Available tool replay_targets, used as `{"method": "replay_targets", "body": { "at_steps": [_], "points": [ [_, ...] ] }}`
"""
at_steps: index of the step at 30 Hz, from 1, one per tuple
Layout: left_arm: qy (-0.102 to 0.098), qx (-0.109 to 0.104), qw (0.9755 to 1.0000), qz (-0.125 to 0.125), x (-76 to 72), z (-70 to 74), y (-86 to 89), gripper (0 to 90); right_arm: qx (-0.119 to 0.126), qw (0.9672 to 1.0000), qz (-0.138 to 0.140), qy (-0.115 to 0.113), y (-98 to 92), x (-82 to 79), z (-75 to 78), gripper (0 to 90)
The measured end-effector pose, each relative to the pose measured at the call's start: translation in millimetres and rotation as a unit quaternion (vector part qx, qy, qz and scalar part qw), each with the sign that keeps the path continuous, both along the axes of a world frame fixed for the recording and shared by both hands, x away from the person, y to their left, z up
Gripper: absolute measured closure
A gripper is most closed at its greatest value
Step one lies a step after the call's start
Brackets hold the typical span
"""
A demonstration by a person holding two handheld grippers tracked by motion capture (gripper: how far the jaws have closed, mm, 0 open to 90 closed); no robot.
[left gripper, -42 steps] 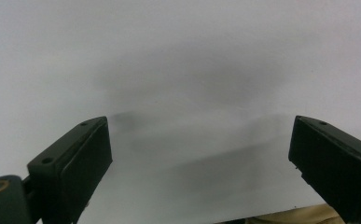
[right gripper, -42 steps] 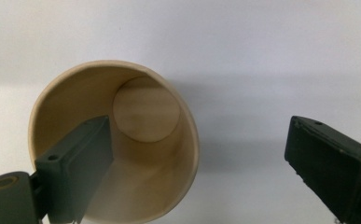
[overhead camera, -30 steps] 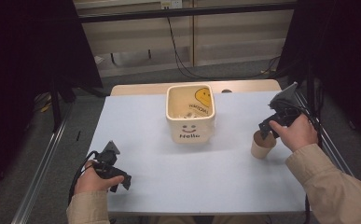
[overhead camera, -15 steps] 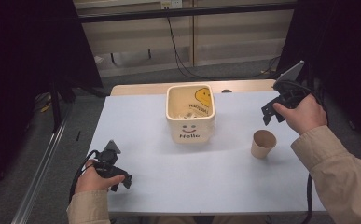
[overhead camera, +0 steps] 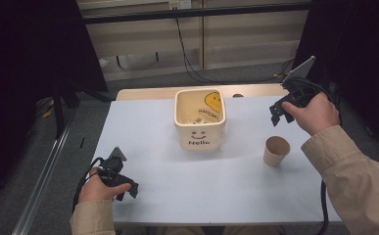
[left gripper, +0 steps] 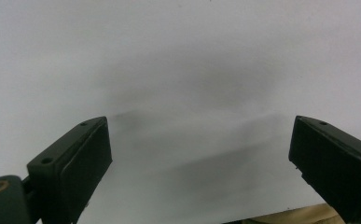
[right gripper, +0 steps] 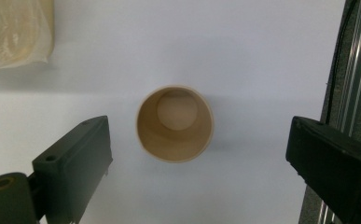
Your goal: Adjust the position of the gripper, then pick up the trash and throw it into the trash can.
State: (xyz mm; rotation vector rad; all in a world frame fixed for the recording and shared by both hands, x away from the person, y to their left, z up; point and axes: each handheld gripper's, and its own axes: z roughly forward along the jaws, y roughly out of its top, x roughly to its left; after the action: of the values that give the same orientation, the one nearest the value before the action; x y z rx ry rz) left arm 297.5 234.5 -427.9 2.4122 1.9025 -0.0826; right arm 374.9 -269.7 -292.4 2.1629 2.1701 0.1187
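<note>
Near the right edge of the tabletop, a brown paper cup stands upright and empty, its mouth open to the camera in the right gripper view. The right gripper is held in the air above and beyond the cup, toward the far right corner, pointing down; its jaws are spread wide and grasp nothing. In the right gripper view the cup lies between the two black jaws but farther on, closer to the left jaw than to the right, and apart from both. At the middle of the far edge sits a cream square container printed with a smiling face and the word "Hello", with pale contents inside that cannot be made out; its corner appears at the upper left of the right gripper view. Near the near left corner, the left gripper rests low over the tabletop in the person's left hand. Its jaws are likewise released and wide apart, with bare white tabletop between them.
</note>
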Motion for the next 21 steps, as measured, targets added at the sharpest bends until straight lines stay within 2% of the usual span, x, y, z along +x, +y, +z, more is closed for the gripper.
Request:
{"method": "replay_targets", "body": {
  "at_steps": [9, 10, 11, 16, 19, 21],
  "points": [
    [0.001, -0.005, 1.0, 0.007, 0.9, 0.0, -1.4, 5.3, 0.008, 1.0, 0.005, -0.003, 16.6, 3.6, -1.9, 6.5],
    [0.001, -0.005, 1.0, 0.007, 0.9, 0.0, -1.3, 5.3, 0.004, 1.0, 0.007, 0.002, 17.9, 4.2, -1.5, 6.3],
    [0.001, -0.006, 1.0, 0.007, 1.0, 0.1, -1.3, 5.3, 0.006, 0.9999, 0.007, -0.003, 18.5, 4.4, -2.3, 6.4],
    [0.0, -0.008, 0.9999, 0.007, 1.4, 0.8, -1.2, 5.3, -0.003, 1.0, 0.005, 0.0, 19.2, 5.4, -3.2, 6.1],
    [0.0, 0.0, 1.0, -0.003, 2.3, 1.2, 0.7, 5.3, -0.006, 1.0, 0.003, -0.001, 17.8, 5.7, -3.9, 5.9],
    [-0.003, -0.002, 1.0, 0.001, 1.8, 1.1, 0.1, 5.3, -0.012, 0.9999, 0.004, 0.001, 17.4, 6.1, -4.2, 5.8]
  ]
}}
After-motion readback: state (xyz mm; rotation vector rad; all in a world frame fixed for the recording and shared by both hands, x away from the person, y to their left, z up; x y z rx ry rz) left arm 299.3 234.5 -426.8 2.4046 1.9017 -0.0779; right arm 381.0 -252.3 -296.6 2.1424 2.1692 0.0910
